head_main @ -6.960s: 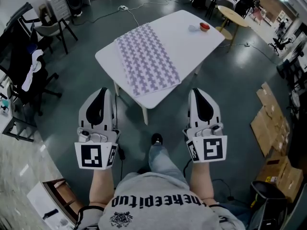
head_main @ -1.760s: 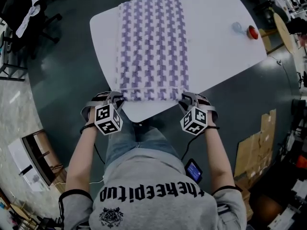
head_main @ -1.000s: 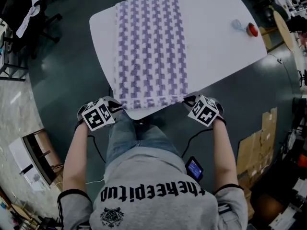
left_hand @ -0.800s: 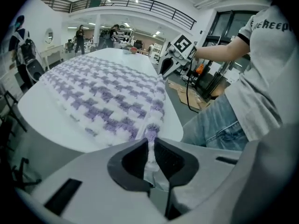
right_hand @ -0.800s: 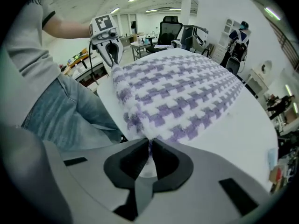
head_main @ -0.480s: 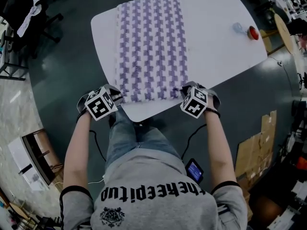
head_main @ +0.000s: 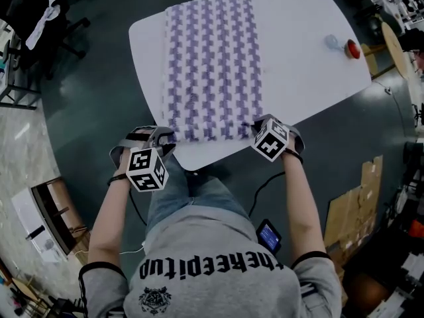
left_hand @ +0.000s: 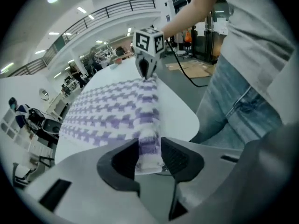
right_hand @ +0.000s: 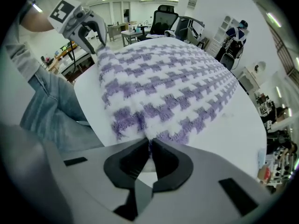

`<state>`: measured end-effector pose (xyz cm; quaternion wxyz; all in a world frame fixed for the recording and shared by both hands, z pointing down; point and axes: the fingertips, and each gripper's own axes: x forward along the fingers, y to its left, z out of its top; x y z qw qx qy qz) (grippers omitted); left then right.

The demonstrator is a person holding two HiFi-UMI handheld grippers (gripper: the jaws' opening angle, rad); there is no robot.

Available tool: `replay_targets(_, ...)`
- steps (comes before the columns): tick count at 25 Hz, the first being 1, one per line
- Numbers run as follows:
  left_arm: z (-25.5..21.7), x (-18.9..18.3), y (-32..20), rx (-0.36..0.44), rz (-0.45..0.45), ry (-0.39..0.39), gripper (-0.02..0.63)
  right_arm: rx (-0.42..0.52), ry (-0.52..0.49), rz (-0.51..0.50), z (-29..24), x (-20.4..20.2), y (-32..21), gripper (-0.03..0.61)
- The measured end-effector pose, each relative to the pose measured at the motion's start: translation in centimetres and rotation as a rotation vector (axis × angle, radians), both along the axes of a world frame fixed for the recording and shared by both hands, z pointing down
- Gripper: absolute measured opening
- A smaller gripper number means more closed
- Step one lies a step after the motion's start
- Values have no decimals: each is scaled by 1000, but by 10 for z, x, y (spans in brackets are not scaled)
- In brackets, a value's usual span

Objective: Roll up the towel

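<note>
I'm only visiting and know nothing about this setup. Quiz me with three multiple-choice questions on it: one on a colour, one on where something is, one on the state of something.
1. The towel is:
A. purple and white
B. red and green
C. plain black

2. The small red object lies:
A. on the towel
B. on the white table, right of the towel
C. on the floor

3. The right tool is:
A. wide open and empty
B. shut on the towel's near corner
C. holding the red object

Answers:
1 A: its checks are purple on white.
2 B: it sits on bare tabletop near the right edge.
3 B: in the right gripper view, its jaws meet on the towel's edge.
</note>
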<state>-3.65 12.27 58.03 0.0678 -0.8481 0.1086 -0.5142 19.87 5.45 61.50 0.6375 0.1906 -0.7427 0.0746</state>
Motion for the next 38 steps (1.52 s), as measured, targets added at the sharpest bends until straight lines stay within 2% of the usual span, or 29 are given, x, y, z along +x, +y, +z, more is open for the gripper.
replay_targets(4,28,-6,-1,-45,-33,-66,143,43,-41,-19,-14,-3,3,25)
replay_targets(8,31,-6,-7,-49,-27,-90,143,139,-116,15,-51,2,5,107)
replay_targets(10,30,-6,-7,-57,-21,-96,143,164,-138,-9,-63,1,17,123)
replay_targets(14,30,-7,-9,-60,-20,-104,132,113,-48,-192,-30,-10,50,168)
replay_targets(16,32,-7,-10,-53,-13,-113,110,118,5,-223,-9,-10,47,176)
replay_targets(19,34,-6,-12,-51,-7,-116,89,128,53,-221,3,-7,33,164)
replay_targets(20,33,-6,-11,-56,-7,-113,78,120,54,-219,3,-6,31,132)
replay_targets(21,33,-7,-10,-67,-6,-107,66,112,53,-221,2,-6,31,55)
replay_targets(22,32,-7,-8,-81,-3,-100,61,101,49,-224,1,-6,32,44)
replay_targets(25,30,-6,-4,-140,13,-73,57,45,11,-223,-2,-5,36,38)
replay_targets(30,33,-6,-4,-310,30,-19,58,-141,-86,-187,0,-5,35,38)
replay_targets(34,37,-4,-7,-374,-12,34,63,-179,-142,-93,5,-3,26,43)
replay_targets(38,16,-4,-16,-401,-74,119,91,-169,-172,-39,-18,-2,16,46)
